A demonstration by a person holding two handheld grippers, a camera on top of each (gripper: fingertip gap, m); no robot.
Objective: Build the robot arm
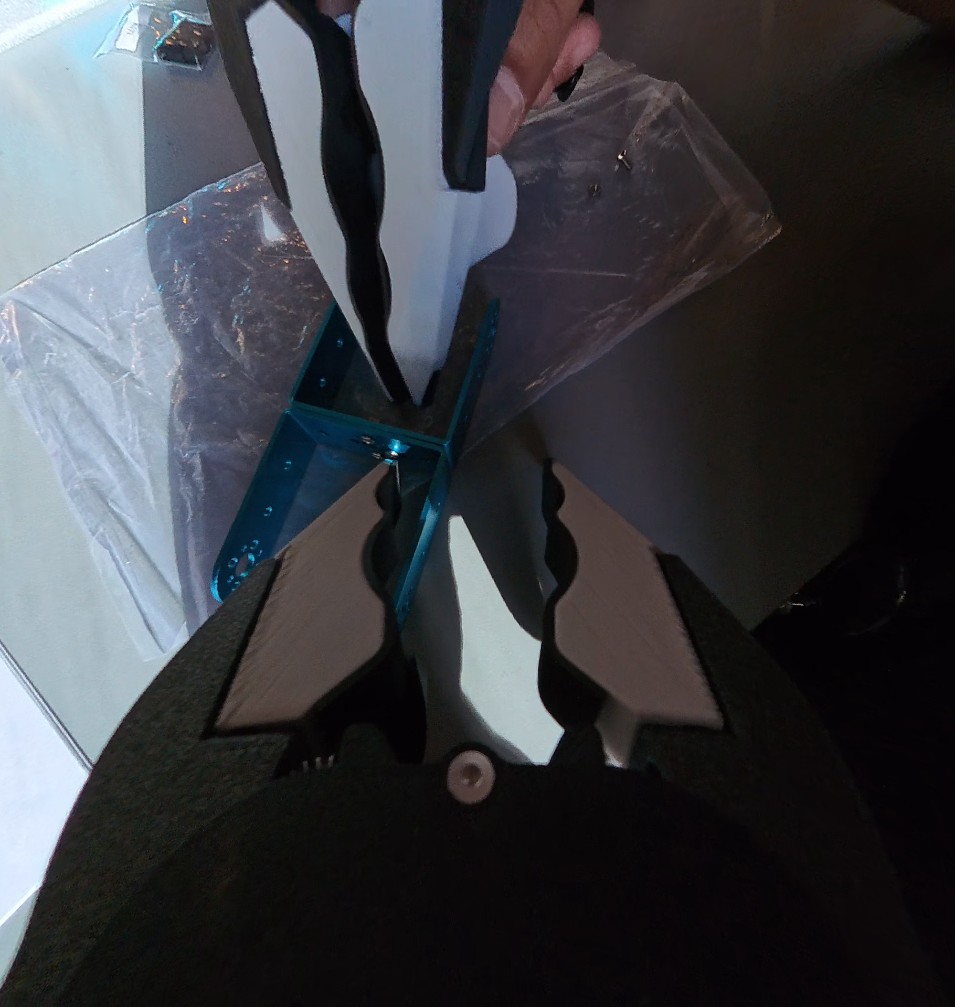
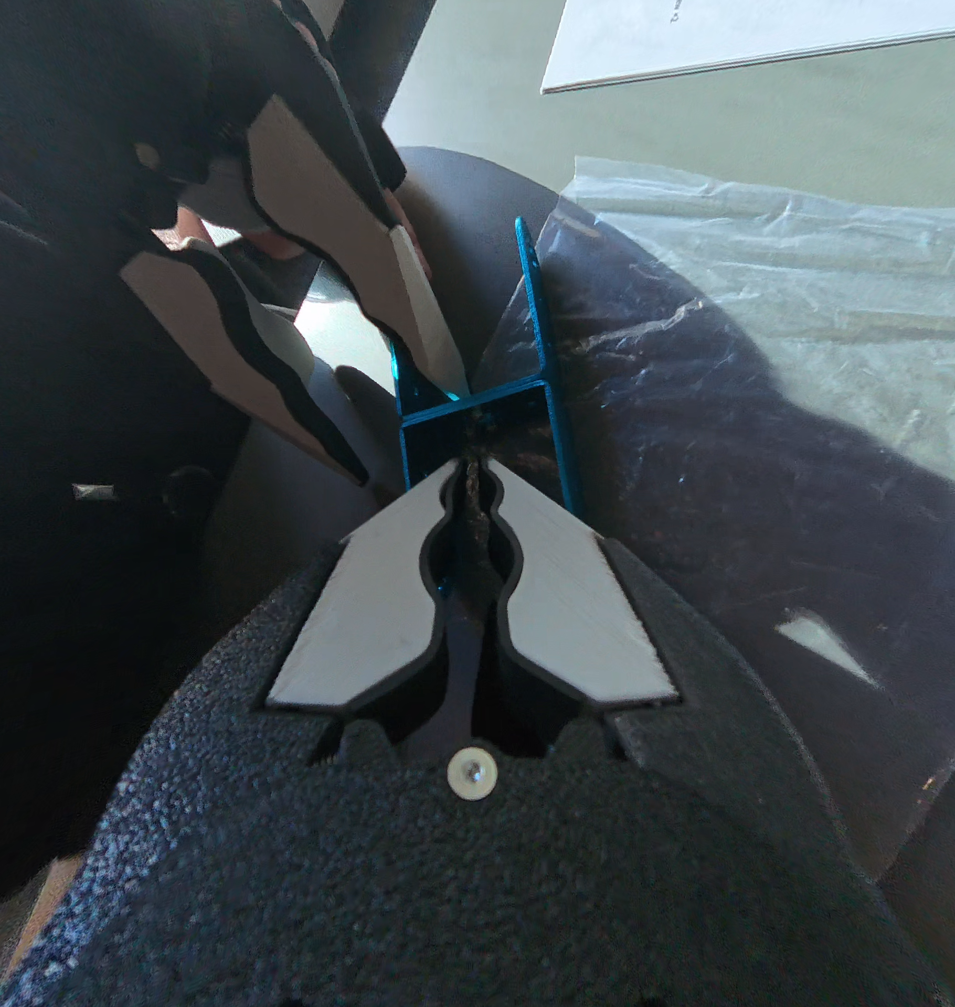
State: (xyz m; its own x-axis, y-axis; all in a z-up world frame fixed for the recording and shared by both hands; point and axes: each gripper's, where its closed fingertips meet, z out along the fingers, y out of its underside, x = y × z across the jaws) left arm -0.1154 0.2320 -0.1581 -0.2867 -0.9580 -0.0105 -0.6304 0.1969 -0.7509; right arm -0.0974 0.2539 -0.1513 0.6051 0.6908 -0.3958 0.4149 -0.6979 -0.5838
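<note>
Blue H-shaped bracket (image 1: 322, 436) lies on the bench (image 1: 39, 163), partly over a clear plastic bag (image 1: 110, 381), with its long flanges running from one gripper toward the other. Left gripper (image 1: 464, 474) spread wide, straddling one flange's near end. Right gripper (image 2: 472, 466) opposite, pressed together inside the far channel, tips at the cross-web; cannot tell whether anything is pinched.

Blue bracket (image 1: 355, 436) walls flank both hand-held grippers; plastic bag (image 1: 110, 381) covers the left side.
</note>
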